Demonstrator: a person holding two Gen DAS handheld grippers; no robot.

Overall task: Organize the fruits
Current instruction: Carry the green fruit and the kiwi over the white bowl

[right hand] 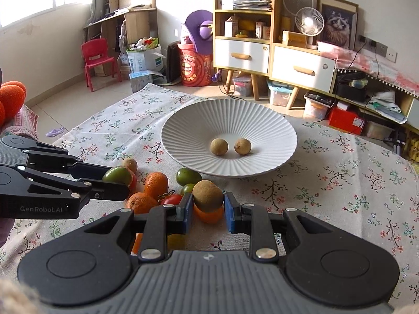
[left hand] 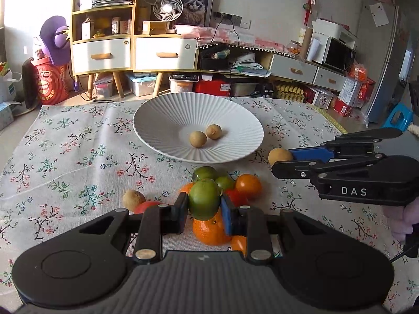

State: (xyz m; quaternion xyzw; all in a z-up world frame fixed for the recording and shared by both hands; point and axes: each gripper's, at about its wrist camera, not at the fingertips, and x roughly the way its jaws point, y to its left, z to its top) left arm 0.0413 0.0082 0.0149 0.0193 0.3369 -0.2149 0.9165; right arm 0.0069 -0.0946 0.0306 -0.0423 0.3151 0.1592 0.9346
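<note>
Now table carries ribbed plate, two longans inside | my left hand-held gripper pinches green citrus over the pile: firm, light, grip mid-girth | my right hand-held gripper pinches longan: thin brittle shell, squeeze gently.

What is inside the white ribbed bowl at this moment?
The white ribbed bowl holds two small brown longans side by side near its centre. Both views show the rest of its interior bare; nothing covers any part of it.
</note>
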